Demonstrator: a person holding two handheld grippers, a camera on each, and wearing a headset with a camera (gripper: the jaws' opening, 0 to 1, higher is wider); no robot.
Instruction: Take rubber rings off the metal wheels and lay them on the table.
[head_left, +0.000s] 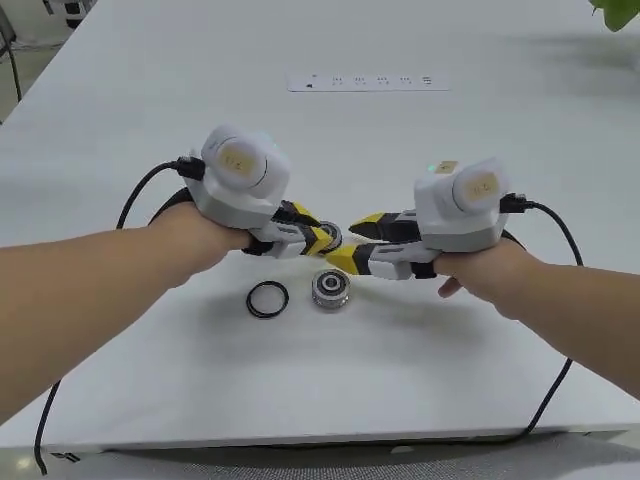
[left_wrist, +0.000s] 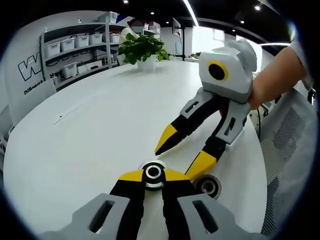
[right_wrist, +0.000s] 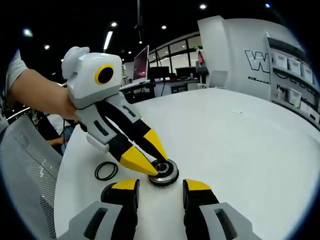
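Yellow-tipped left gripper pinches a round metal wheel, its black rubber ring apparently on, above the white table, straight ahead of the right gripper, whose spread jaws nearly reach its rim.

Two wheels, seemingly; one loose ring.
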